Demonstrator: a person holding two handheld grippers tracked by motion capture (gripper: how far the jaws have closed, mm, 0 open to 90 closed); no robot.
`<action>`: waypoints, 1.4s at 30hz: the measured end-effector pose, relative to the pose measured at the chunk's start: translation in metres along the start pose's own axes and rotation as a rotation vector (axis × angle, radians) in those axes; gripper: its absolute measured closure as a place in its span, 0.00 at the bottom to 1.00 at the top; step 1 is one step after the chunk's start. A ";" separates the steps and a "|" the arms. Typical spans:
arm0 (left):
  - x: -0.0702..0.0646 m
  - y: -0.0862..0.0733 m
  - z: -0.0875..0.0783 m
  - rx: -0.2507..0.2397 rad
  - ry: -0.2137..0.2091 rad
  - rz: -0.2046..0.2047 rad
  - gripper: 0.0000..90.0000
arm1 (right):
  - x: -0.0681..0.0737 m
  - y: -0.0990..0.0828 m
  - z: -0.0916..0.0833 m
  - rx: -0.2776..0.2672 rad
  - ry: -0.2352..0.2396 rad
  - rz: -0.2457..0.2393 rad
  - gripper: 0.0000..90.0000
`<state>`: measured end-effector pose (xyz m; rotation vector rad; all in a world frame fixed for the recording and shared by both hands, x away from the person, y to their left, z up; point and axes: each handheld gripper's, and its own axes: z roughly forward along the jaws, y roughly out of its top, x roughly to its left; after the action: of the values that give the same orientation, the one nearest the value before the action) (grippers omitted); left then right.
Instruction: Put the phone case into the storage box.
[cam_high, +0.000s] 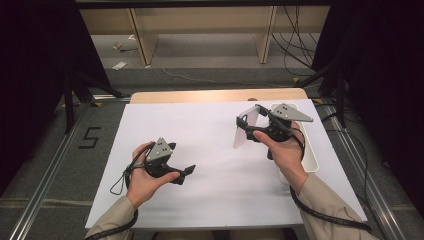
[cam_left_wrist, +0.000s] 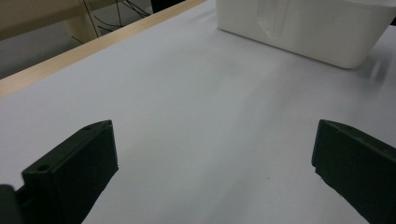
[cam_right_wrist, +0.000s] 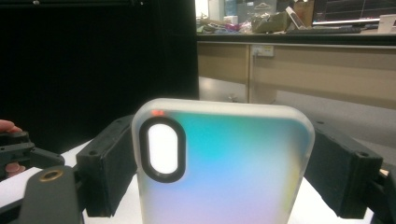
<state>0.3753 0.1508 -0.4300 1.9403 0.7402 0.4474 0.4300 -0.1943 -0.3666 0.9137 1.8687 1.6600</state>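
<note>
The right gripper (cam_high: 248, 125) is gripping a phone case (cam_high: 245, 131) between its two jaws, one pad pressing on each long edge. In the right gripper view the case (cam_right_wrist: 233, 172) is standing upright with its rounded top end up, frosted and translucent, and its oval camera cutout (cam_right_wrist: 162, 149) is sitting near the upper corner by the jaw at the left of that view. In the high view the case is hanging off the table (cam_high: 210, 150), tilted, just left of the white bin (cam_high: 311, 160), and the right hand (cam_high: 285, 152) is holding the gripper's body over the bin's near end. A cable (cam_high: 325, 212) is trailing from that gripper past the sleeve toward the table's near edge.

The left gripper (cam_high: 187, 172) is standing released: in the left gripper view its jaws are spread wide apart with only bare white tabletop (cam_left_wrist: 210, 121) between them. That gripper is sitting well left of the bin, over the near half of the table, with its jaws pointing toward the bin, and the left hand (cam_high: 145, 177) is wrapping round its body. In the left gripper view the bin (cam_left_wrist: 327, 32) is lying far ahead, and the case is showing as a faint translucent shape (cam_left_wrist: 273, 18) in front of the bin's wall.
</note>
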 end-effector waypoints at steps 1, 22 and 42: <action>0.000 0.000 0.000 -0.002 0.001 -0.003 0.00 | 0.000 0.000 0.000 0.002 -0.002 0.002 0.20; 0.002 -0.002 0.000 -0.004 0.009 -0.005 0.00 | -0.009 0.008 -0.007 -0.013 -0.030 0.003 0.20; 0.002 -0.002 0.000 -0.006 0.011 -0.006 0.00 | -0.020 0.016 -0.015 -0.032 -0.066 0.013 0.20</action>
<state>0.3766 0.1529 -0.4315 1.9308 0.7503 0.4570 0.4350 -0.2191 -0.3504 0.9579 1.7909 1.6423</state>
